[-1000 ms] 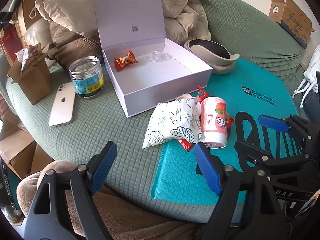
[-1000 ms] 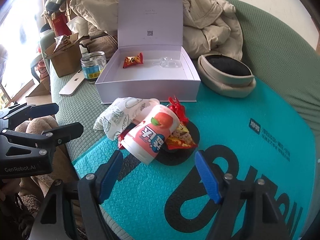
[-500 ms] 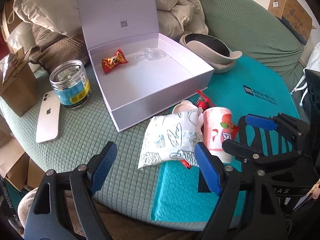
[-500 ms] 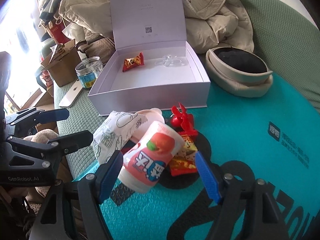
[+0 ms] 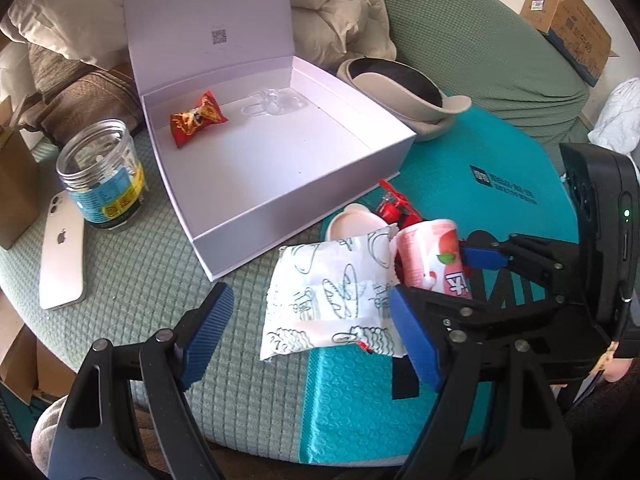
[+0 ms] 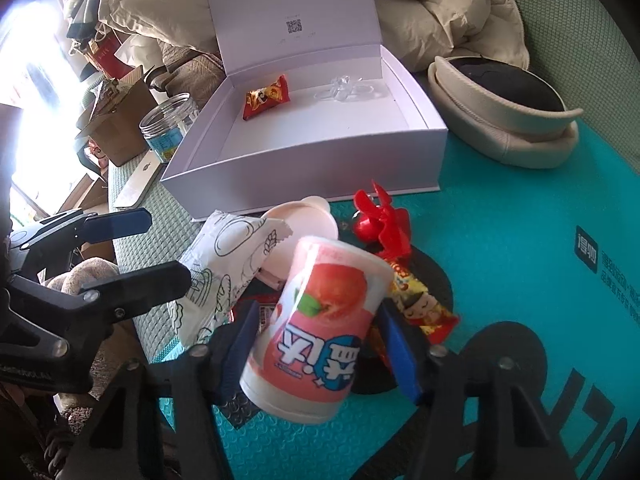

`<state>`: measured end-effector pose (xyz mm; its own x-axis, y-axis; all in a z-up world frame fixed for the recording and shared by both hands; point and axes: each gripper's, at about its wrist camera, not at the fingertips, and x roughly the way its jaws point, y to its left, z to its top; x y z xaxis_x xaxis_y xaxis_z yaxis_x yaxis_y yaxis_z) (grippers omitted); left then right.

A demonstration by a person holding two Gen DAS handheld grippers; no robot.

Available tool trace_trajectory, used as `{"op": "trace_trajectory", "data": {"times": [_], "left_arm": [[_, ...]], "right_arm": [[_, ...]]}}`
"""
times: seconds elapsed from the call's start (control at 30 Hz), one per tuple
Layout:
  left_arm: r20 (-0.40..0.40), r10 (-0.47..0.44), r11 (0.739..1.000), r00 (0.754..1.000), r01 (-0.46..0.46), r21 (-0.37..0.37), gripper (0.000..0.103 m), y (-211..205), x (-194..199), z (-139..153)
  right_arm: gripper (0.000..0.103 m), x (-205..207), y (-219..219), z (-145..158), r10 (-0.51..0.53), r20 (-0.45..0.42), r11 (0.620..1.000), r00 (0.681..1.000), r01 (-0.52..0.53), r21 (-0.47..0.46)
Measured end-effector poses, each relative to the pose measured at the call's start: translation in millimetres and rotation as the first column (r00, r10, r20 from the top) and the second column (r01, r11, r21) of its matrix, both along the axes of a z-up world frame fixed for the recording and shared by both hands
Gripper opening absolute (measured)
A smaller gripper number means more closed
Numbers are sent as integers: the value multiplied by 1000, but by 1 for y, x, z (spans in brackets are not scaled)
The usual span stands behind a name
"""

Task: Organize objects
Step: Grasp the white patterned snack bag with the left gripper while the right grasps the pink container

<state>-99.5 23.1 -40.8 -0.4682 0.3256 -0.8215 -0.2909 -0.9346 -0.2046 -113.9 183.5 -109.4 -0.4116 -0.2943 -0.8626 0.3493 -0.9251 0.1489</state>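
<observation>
- Right claw: blue pads closed on both sides of the pink peach cup; cup tilted, its rim end toward 12 o'clock in right wrist view. Cannot tell whether it is lifted clear of the teal mat.
- Same cup in left wrist view at 3 o'clock, w/ right claw reaching in from the right.
- Left claw: spread wide, holding nothing; its right pad overlaps the edge of the white printed packet, contact unclear.
- White printed packet: lies just left of cup, half on mat, half on the green cover.
- Red snack wrapper & red toy fan: on mat behind cup, approx 1 o'clock of it.
- Pale pink lid: between cup and box.
- Open white box: at 12 o'clock, lid upright; holds red candy & clear plastic piece.
- Clear jar & white phone: left of box, approx 9 o'clock.
- Beige cap: right of box.
</observation>
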Motion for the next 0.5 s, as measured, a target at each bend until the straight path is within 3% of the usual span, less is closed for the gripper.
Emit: {"op": "trace_trajectory", "data": {"times": [0.37, 0.5], "left_arm": [[95, -42, 999, 995, 39, 33, 79, 14, -15, -28], [103, -34, 999, 994, 32, 24, 86, 15, -17, -35]], "right_arm": [[48, 18, 13, -3, 10, 19, 999, 1000, -11, 43], [48, 24, 13, -6, 25, 26, 998, 999, -27, 49]]}}
